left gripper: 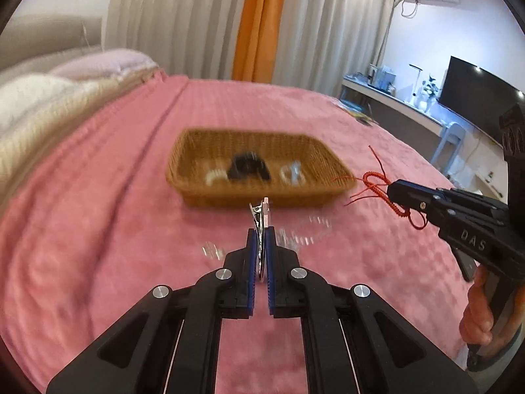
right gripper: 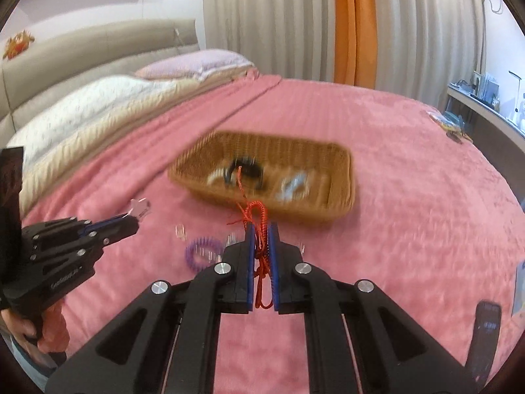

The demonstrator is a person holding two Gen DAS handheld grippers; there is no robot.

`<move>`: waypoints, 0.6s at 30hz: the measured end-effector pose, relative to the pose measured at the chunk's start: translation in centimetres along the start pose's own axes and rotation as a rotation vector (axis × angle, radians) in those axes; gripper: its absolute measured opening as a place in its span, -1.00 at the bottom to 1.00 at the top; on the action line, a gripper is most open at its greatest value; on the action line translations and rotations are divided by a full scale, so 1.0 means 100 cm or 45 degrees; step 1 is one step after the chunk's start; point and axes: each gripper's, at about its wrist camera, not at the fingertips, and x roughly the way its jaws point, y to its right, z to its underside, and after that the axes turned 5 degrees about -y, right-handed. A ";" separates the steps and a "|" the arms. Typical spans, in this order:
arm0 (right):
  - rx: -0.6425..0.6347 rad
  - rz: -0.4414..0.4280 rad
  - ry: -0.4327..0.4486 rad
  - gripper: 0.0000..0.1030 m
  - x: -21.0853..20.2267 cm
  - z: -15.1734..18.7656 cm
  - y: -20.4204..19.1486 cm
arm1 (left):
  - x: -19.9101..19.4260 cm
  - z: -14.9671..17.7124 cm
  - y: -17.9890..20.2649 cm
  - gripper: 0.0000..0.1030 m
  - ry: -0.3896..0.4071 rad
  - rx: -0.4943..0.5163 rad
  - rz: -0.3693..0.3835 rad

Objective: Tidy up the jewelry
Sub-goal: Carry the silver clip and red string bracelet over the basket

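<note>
While blurred, purple coil (right gripper: 203, 252) lies near wicker basket (right gripper: 341, 164); pink blanket (right gripper: 410, 229) beneath.

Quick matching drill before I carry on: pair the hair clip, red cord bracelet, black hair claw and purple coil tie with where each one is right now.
Things:
1. hair clip
2. red cord bracelet
3. black hair claw
4. purple coil tie

Places:
A. lying on the pink bedspread
B. inside the wicker basket
C. clamped in the left gripper
D. clamped in the right gripper

Pairs: 1-C, 2-D, 3-B, 4-A
</note>
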 end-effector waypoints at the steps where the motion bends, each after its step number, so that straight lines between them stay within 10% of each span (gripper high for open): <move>1: 0.004 0.009 0.017 -0.88 0.001 -0.010 0.003 | -0.002 -0.014 0.000 -0.94 0.019 0.001 0.003; 10: 0.088 0.065 0.040 -0.88 0.061 -0.070 0.033 | 0.057 -0.095 -0.009 -0.94 0.002 -0.002 -0.012; 18: 0.184 0.011 -0.141 -0.88 0.150 -0.066 0.060 | 0.134 -0.097 -0.020 -0.94 -0.079 -0.010 0.022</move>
